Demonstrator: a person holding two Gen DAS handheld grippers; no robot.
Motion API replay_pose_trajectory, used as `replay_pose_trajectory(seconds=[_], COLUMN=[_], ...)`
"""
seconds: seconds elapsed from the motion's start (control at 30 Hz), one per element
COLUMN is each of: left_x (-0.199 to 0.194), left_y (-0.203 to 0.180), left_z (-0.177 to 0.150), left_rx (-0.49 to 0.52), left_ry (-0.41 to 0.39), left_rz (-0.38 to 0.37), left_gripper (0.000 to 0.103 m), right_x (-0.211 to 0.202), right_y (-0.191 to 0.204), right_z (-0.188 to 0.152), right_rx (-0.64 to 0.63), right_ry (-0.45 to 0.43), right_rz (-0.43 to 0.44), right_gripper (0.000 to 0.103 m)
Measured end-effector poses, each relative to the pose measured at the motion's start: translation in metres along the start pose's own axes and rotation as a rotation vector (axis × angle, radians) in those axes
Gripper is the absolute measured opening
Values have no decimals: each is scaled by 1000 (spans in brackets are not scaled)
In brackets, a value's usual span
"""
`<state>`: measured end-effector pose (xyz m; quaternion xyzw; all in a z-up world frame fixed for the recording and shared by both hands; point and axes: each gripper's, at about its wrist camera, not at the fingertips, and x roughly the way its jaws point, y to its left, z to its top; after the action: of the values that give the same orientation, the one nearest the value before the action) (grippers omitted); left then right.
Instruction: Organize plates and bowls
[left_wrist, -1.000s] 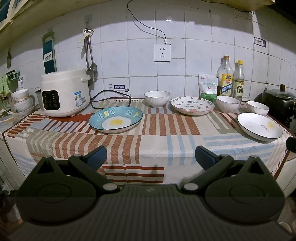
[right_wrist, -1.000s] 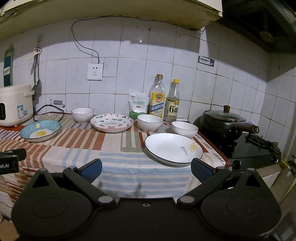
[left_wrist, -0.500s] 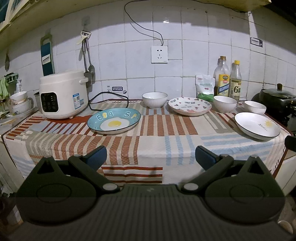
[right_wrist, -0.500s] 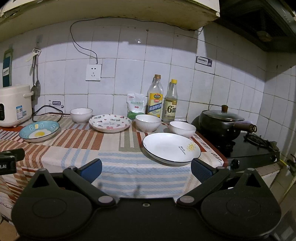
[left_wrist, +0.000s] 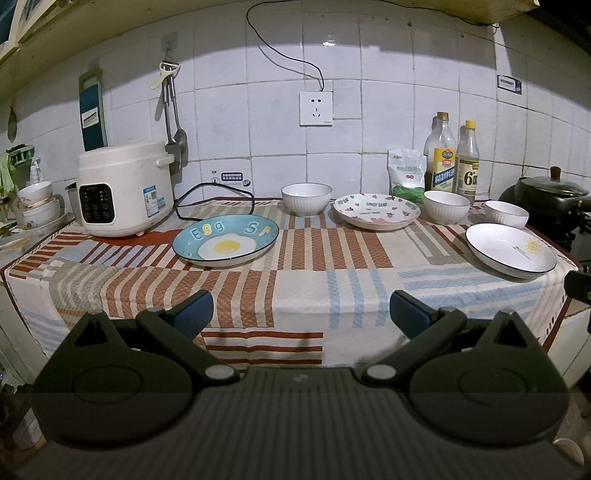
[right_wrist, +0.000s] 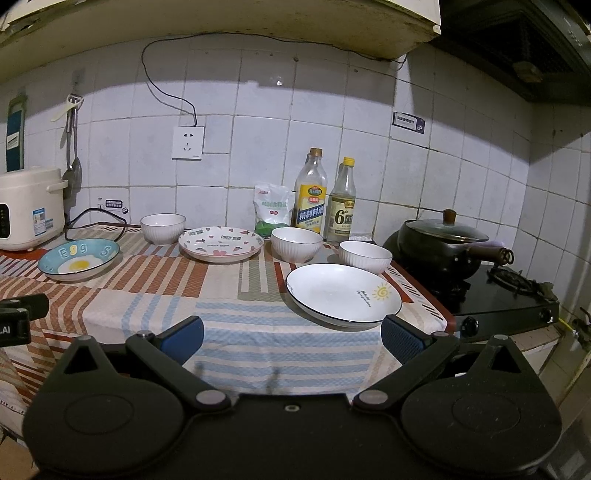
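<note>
Three plates lie on the striped cloth: a blue egg plate (left_wrist: 225, 243) (right_wrist: 78, 259), a heart-patterned plate (left_wrist: 376, 211) (right_wrist: 221, 243) and a white sun plate (left_wrist: 510, 249) (right_wrist: 343, 295). Three white bowls stand behind them: a left bowl (left_wrist: 306, 198) (right_wrist: 163, 228), a middle bowl (left_wrist: 446, 206) (right_wrist: 296, 243) and a right bowl (left_wrist: 506, 213) (right_wrist: 365, 256). My left gripper (left_wrist: 301, 314) hangs open in front of the counter edge, apart from everything. My right gripper (right_wrist: 291, 336) is open too, its right finger just in front of the sun plate.
A white rice cooker (left_wrist: 123, 186) with a black cord sits at the left. Two bottles (left_wrist: 453, 158) and a bag (left_wrist: 406, 173) stand against the tiled wall. A black pot (right_wrist: 447, 247) rests on the stove (right_wrist: 498, 295) at the right. Stacked dishes (left_wrist: 37, 206) sit far left.
Both grippers stay open and have shifted slightly; the view has drifted a little. Nothing on the counter has moved.
</note>
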<state>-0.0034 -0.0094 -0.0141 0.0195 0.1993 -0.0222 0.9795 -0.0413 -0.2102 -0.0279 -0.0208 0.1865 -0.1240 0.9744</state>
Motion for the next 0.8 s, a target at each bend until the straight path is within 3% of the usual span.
replay_pose_trajectory(seconds=[0.37, 0.63, 0.8], left_x=[-2, -1, 6], left_y=[-6, -11, -20], left_z=[-4, 0, 9], left_rx=[12, 42, 63], left_ry=[7, 22, 26], left_rz=[-14, -54, -85], left_gripper=[103, 103, 103], right_x=[0, 6, 12], right_y=[2, -18, -44], right_z=[-3, -2, 1], right_rx=[-15, -33, -6], right_ry=[0, 1, -21], right_rz=[26, 97, 210], right_gripper=[103, 103, 103])
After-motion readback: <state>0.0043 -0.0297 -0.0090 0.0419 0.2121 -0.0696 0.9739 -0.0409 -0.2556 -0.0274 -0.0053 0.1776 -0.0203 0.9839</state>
